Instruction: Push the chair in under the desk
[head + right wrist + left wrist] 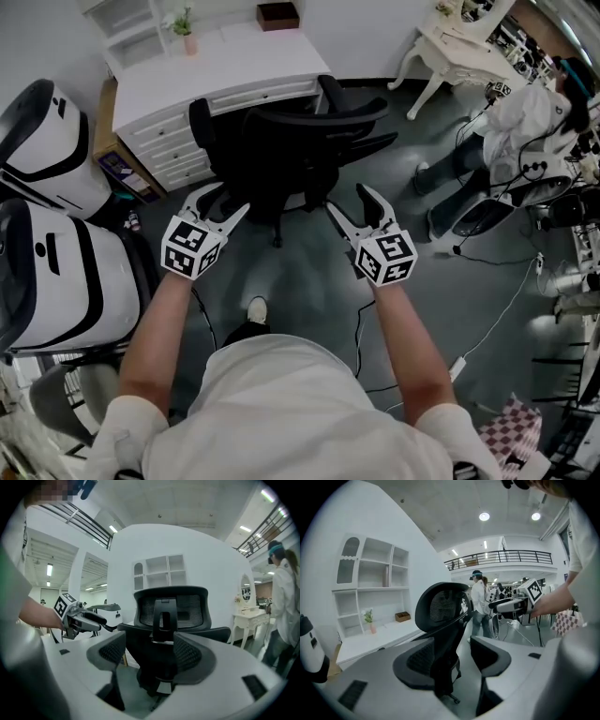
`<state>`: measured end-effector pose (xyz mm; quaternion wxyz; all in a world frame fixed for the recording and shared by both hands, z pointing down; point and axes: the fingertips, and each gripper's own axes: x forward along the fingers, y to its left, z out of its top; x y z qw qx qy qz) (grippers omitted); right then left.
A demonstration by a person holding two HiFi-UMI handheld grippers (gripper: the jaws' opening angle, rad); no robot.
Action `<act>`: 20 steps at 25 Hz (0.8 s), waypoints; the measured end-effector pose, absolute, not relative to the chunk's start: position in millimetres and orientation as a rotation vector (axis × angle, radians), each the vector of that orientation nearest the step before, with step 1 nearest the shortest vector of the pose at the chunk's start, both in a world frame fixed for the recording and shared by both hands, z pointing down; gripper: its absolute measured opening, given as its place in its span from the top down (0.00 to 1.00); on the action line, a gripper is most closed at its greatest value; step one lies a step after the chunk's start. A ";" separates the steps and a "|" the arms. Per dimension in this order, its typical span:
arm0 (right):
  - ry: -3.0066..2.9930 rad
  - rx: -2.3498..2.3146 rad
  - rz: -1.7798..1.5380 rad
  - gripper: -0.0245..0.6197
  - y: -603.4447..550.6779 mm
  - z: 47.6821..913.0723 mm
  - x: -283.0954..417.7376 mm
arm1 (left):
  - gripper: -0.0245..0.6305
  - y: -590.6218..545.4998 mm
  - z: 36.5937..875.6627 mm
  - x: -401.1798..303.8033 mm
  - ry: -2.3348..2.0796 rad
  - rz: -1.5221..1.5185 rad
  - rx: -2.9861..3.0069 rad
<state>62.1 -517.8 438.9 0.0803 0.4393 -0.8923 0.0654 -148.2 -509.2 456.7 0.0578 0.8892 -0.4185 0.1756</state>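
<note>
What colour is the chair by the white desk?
Black. The chair shows best in the right gripper view.

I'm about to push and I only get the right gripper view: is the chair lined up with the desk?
Observer: In the head view the chair stands right in front of the desk, its back toward you, to the right of the drawers.
Operator: Is the left gripper on it yet?
Observer: No. The left gripper has its jaws apart, with the chair ahead of them and nothing pressed between the pads.
Operator: Anything on the floor I should mind?
Observer: A white cable lies off to your right, away from the chair.
</note>
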 end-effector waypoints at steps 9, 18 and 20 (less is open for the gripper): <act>-2.721 1.212 0.142 0.67 -442.6 433.6 58.9 | 0.70 -425.7 441.1 -120.2 -1.304 0.425 2.659; -2.733 1.143 0.122 0.89 -367.1 439.3 59.0 | 0.89 -343.7 443.0 -91.6 -1.298 0.389 2.634; -2.733 1.138 0.133 0.91 -351.5 441.2 62.2 | 0.93 -327.3 443.2 -84.4 -1.288 0.383 2.638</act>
